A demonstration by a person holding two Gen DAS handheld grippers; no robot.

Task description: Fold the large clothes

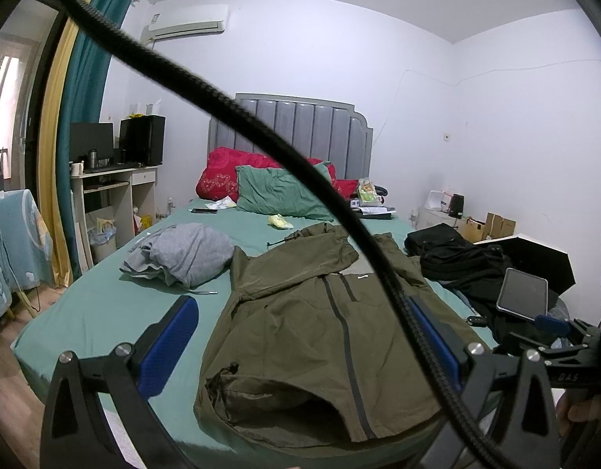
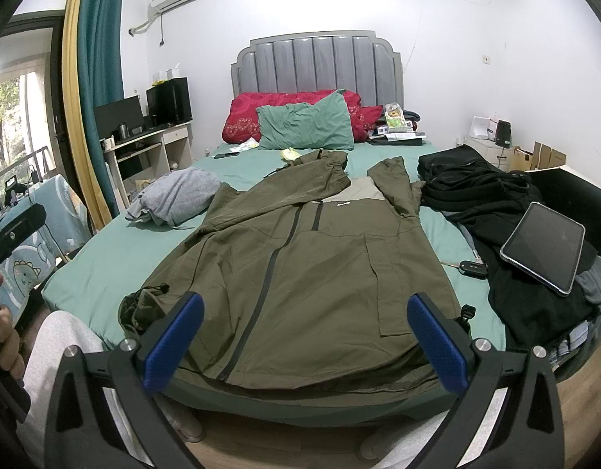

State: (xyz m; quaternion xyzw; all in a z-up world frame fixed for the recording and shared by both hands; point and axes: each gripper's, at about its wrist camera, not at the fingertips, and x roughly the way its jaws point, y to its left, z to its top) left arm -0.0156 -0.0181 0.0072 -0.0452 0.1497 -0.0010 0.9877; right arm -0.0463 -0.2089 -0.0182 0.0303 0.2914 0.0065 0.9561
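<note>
The jacket (image 2: 300, 258) lies spread flat, front up, in the middle of the bed (image 2: 105, 258), its zip running from the near hem toward the hood, which points at the headboard.

The left tongs (image 1: 300, 351) hang above the jacket's near hem, spread wide, holding nothing; the blue pads (image 1: 167, 348) stand clear of the cloth, one on each side of the jacket's body. A black cable (image 1: 206, 90) crosses this view diagonally in front of the jacket.

The right tongs (image 2: 305, 340) likewise gape wide and empty, just over the jacket's hem at the bed's near edge, with their pads (image 2: 173, 342) not touching the fabric.

Left of the jacket sits a grey bundle (image 2: 179, 195). Right of the jacket lie black clothes (image 2: 476, 187), a tablet (image 2: 542, 246) on top of them and a key fob (image 2: 472, 267) just beside. Beyond the jacket's hood rest a green pillow (image 2: 306, 125) and a red pillow (image 2: 245, 117).
</note>
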